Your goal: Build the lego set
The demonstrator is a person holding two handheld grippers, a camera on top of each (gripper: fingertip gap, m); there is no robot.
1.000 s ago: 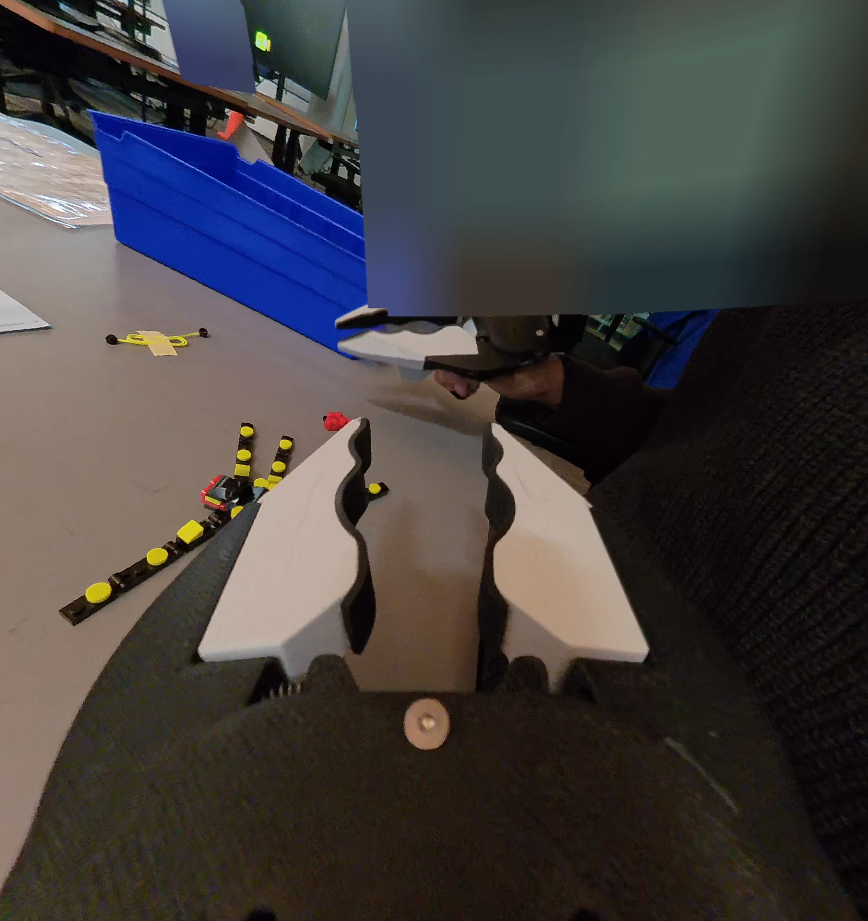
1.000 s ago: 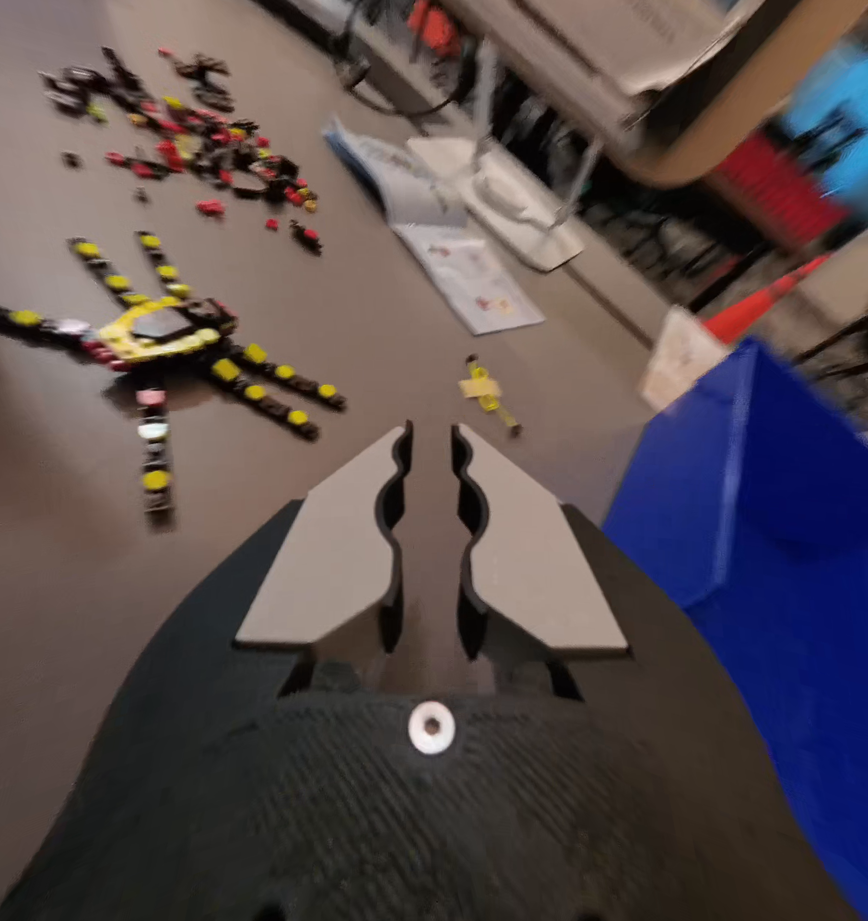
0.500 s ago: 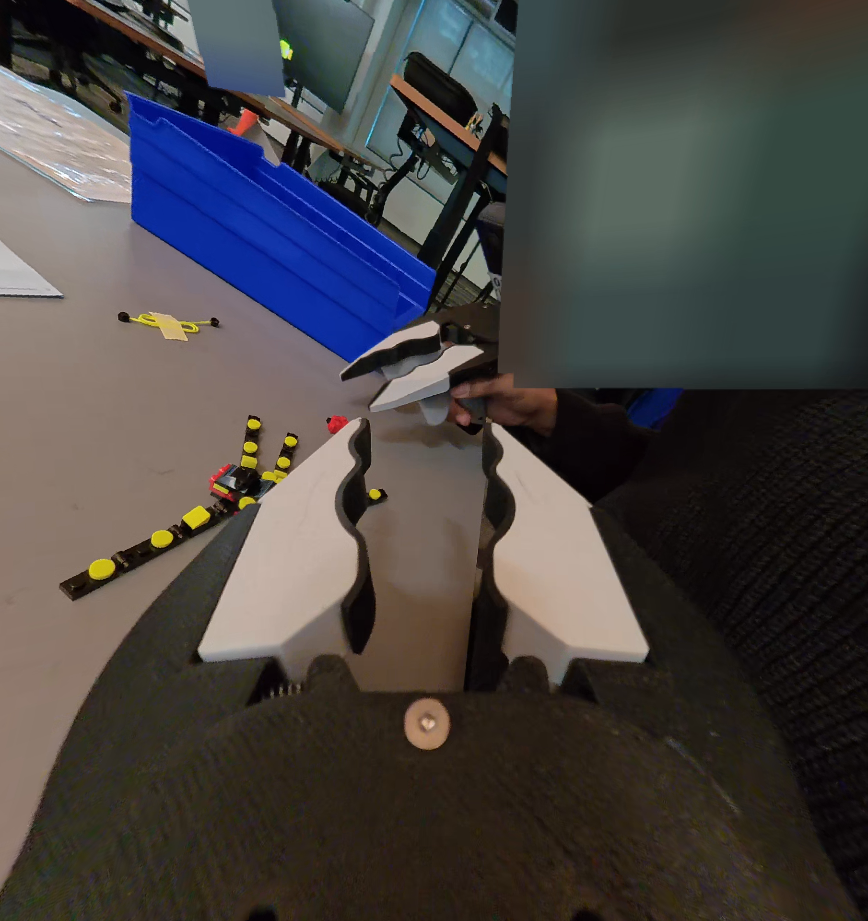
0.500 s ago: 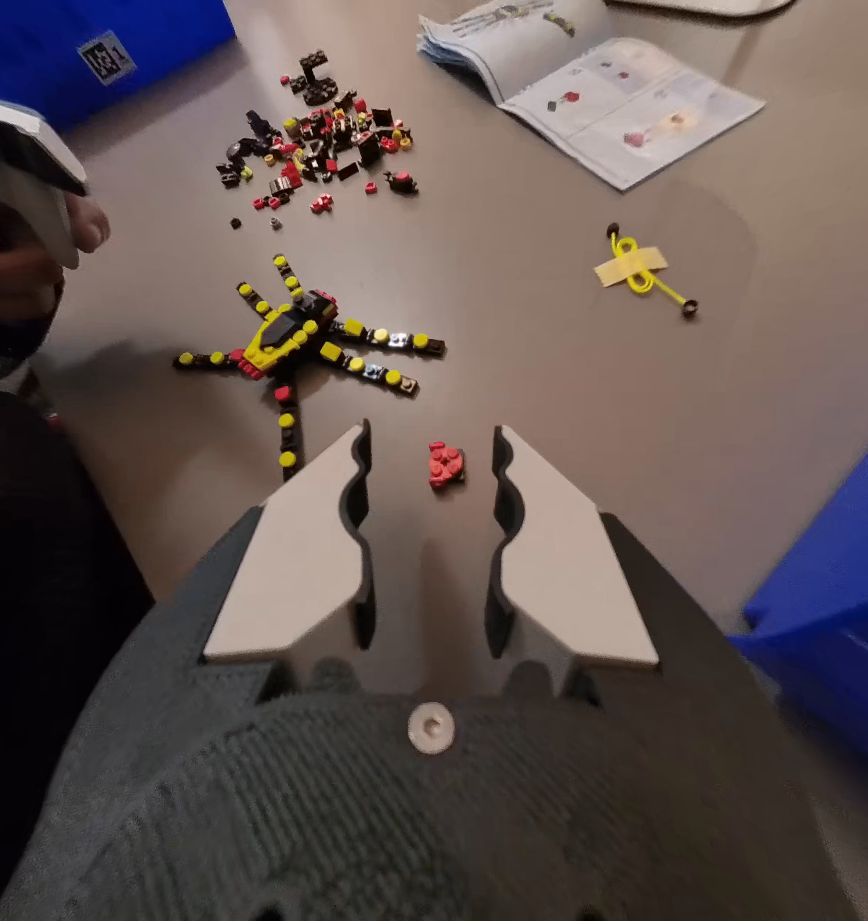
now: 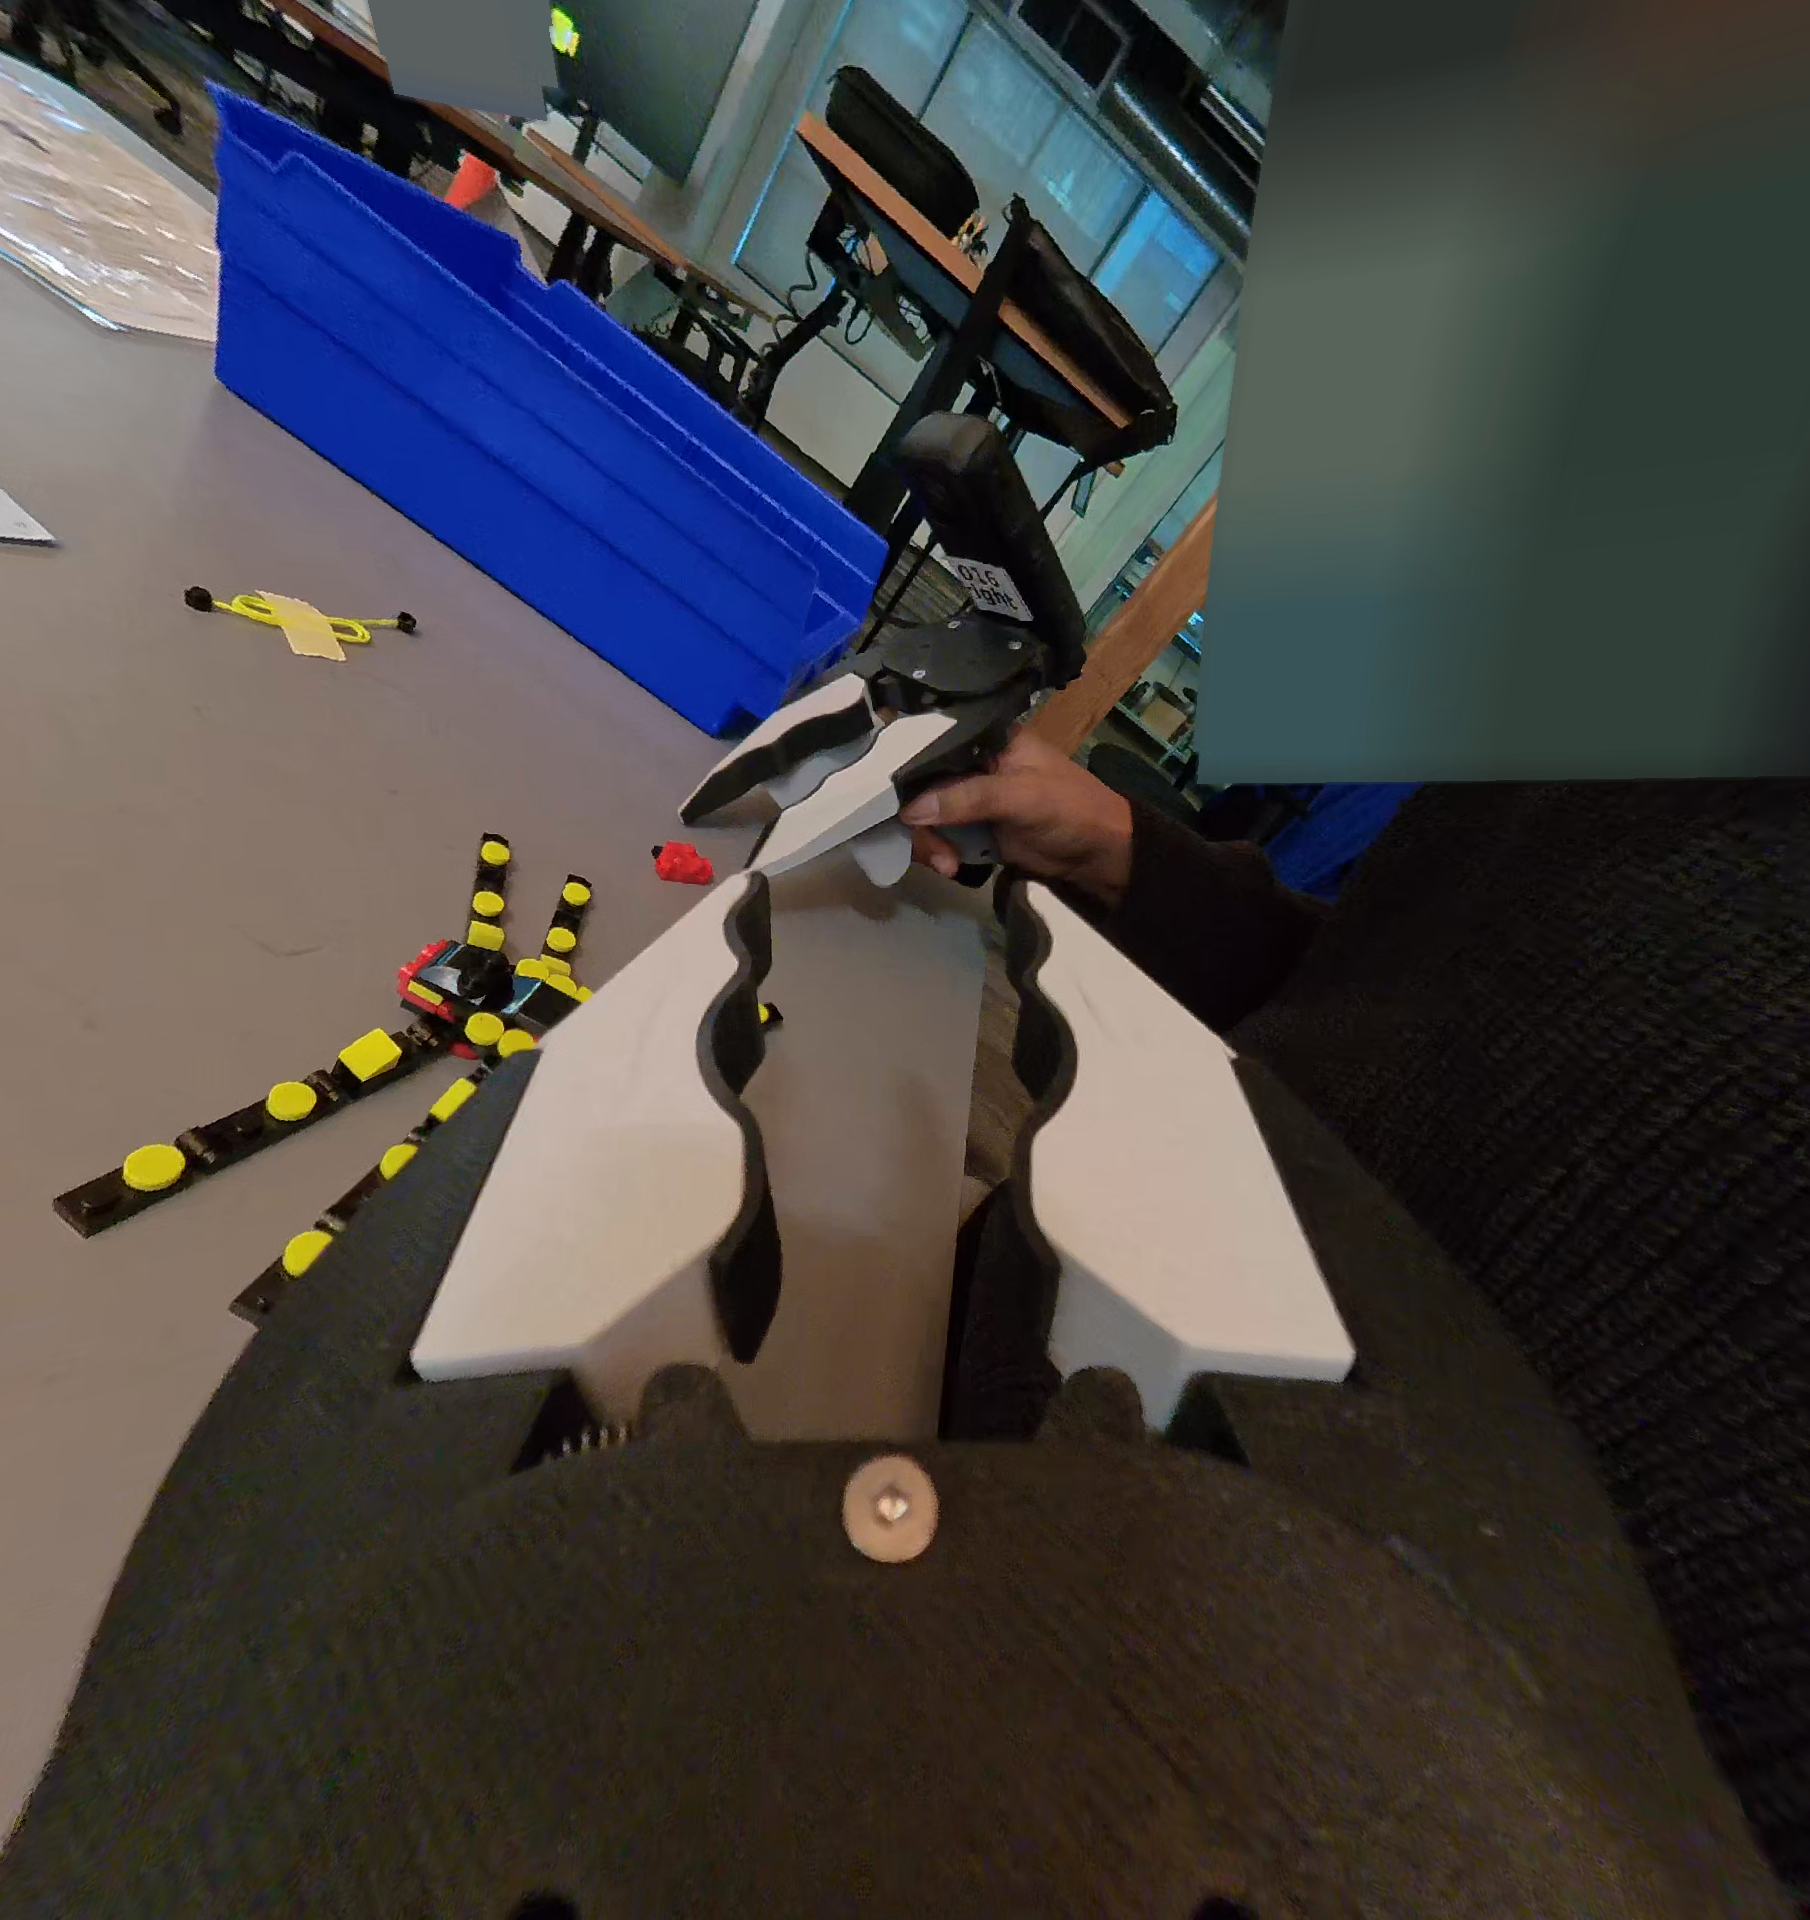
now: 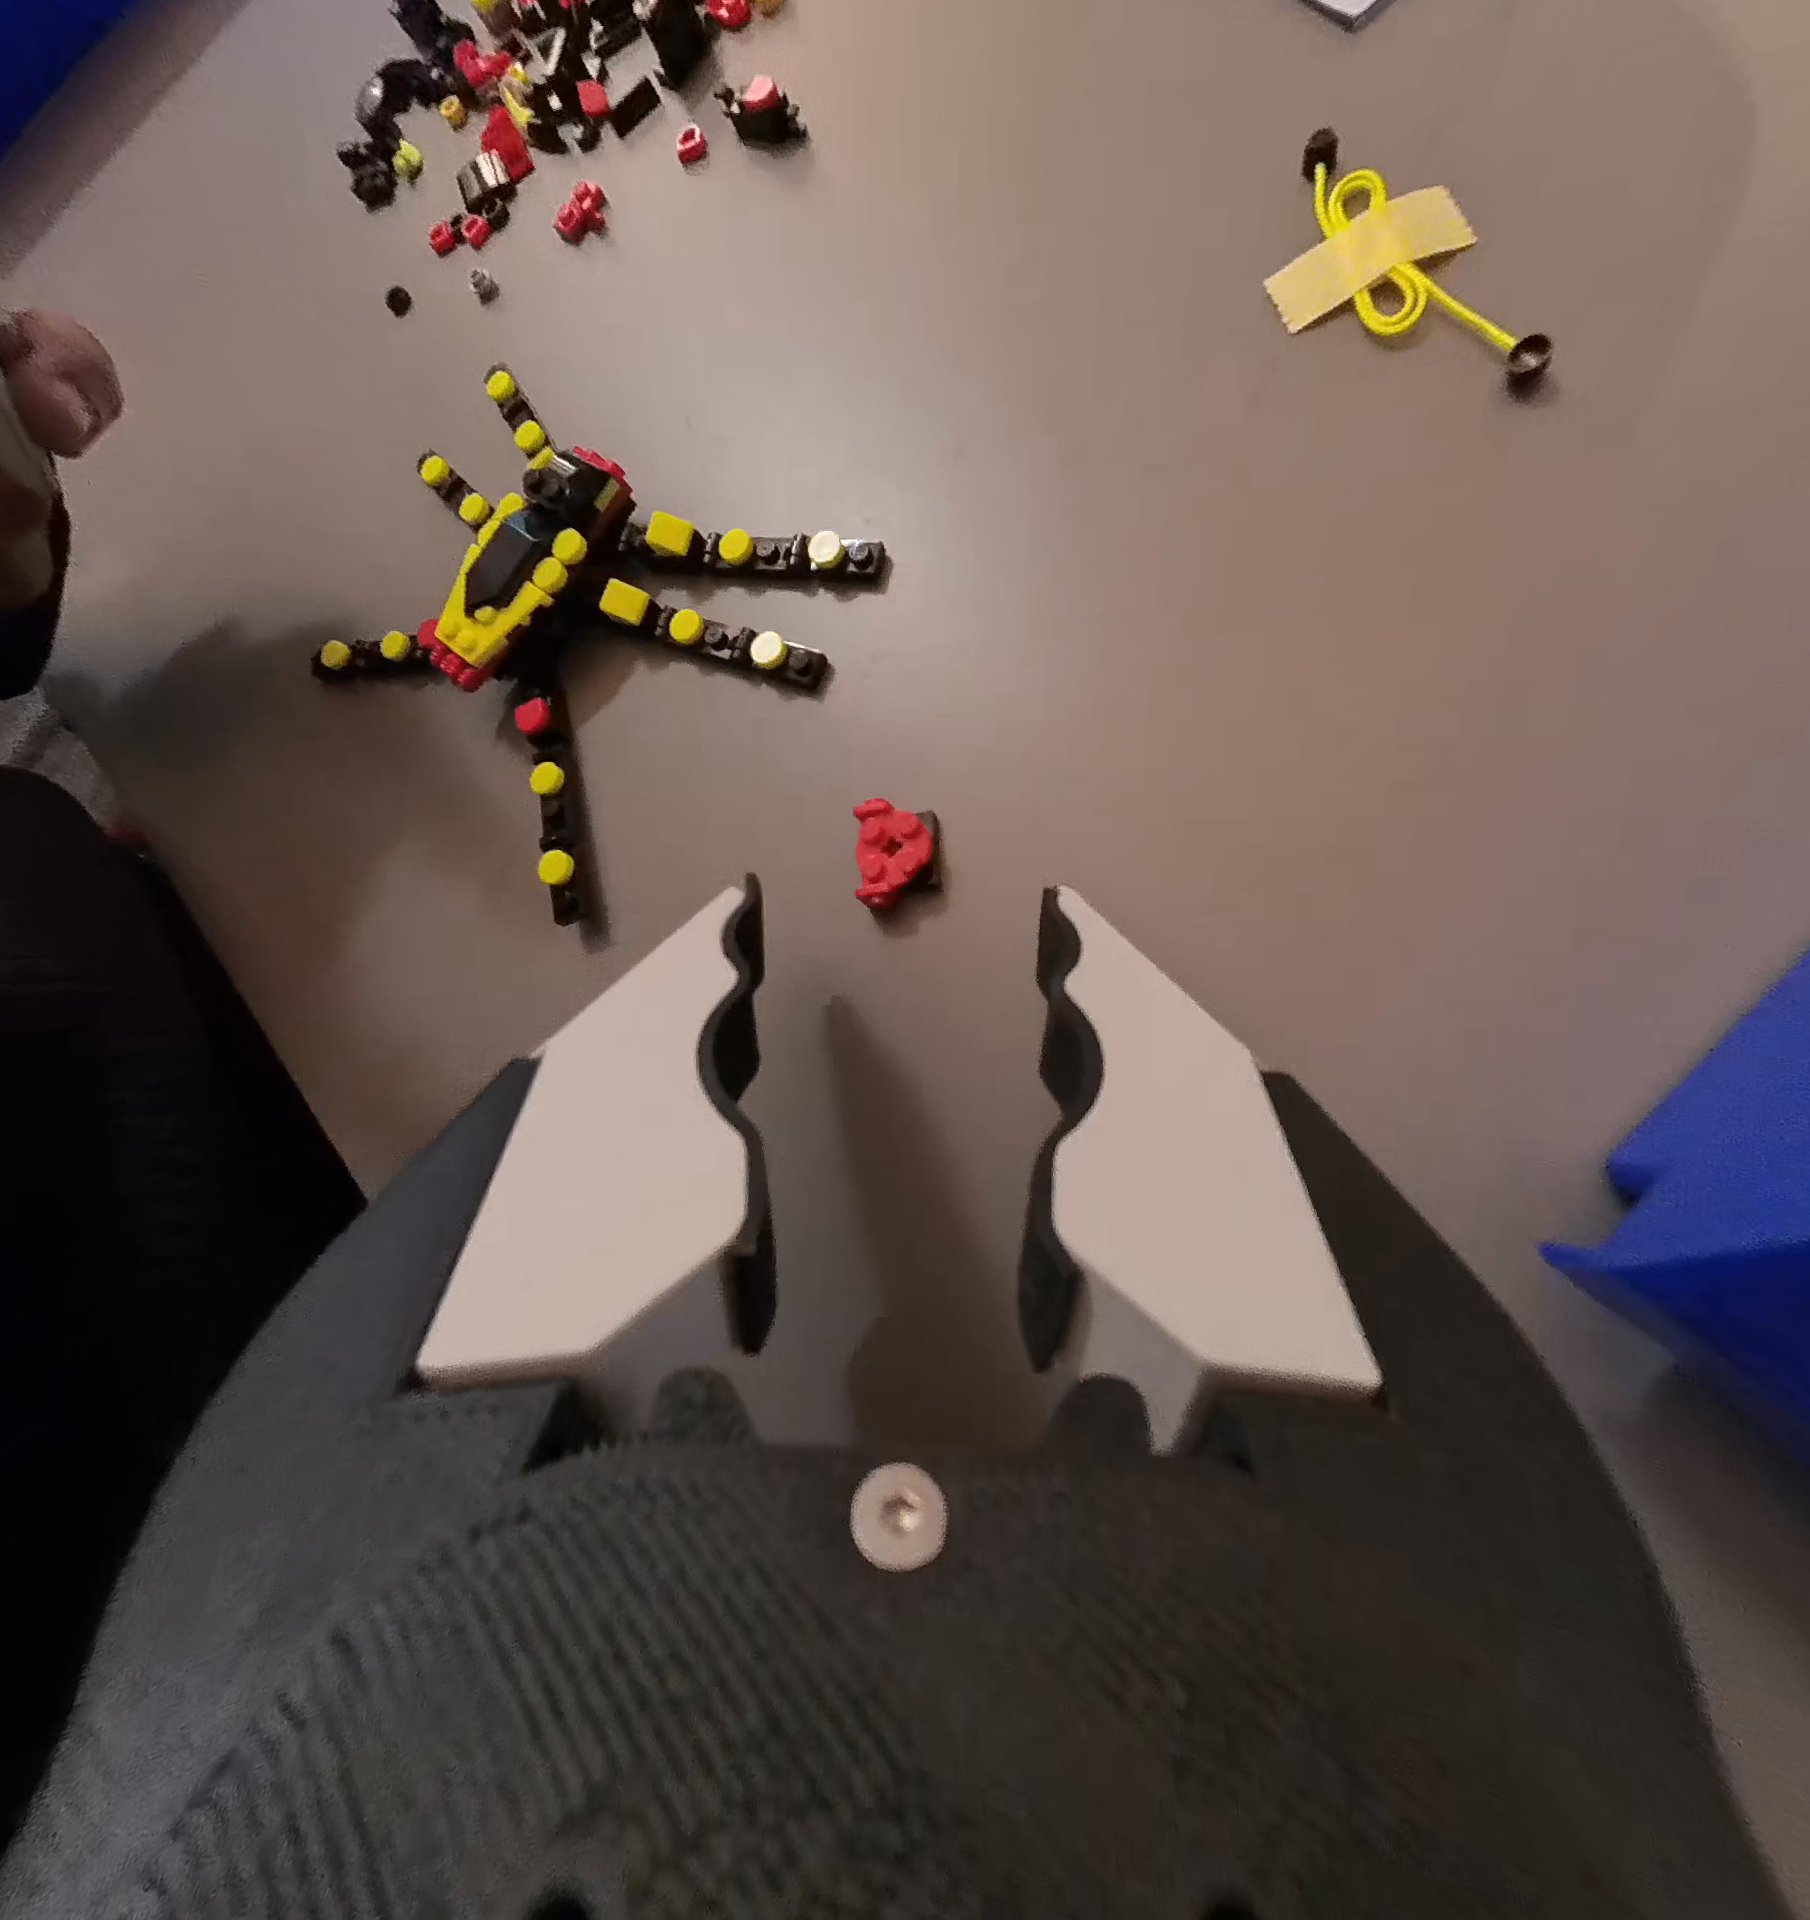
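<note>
A: R gripper [image 6: 899, 894]?
B: Fingers spread, empty, red lego piece [image 6: 893, 854] on surface just ahead.
A: L gripper [image 5: 880, 899]?
B: Spread too, empty. Spider model [image 6: 558, 571] lies nearby.

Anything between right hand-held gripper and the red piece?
Nothing: only bare table between the open right hand-held gripper and the red piece, per right wrist view.

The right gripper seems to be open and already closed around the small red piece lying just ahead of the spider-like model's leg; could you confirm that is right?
Not quite. The right gripper is open, but it holds nothing: the right wrist view shows the small red piece lying on the table just beyond the fingertips, apart from both. It does lie near the spider-like model.
</note>
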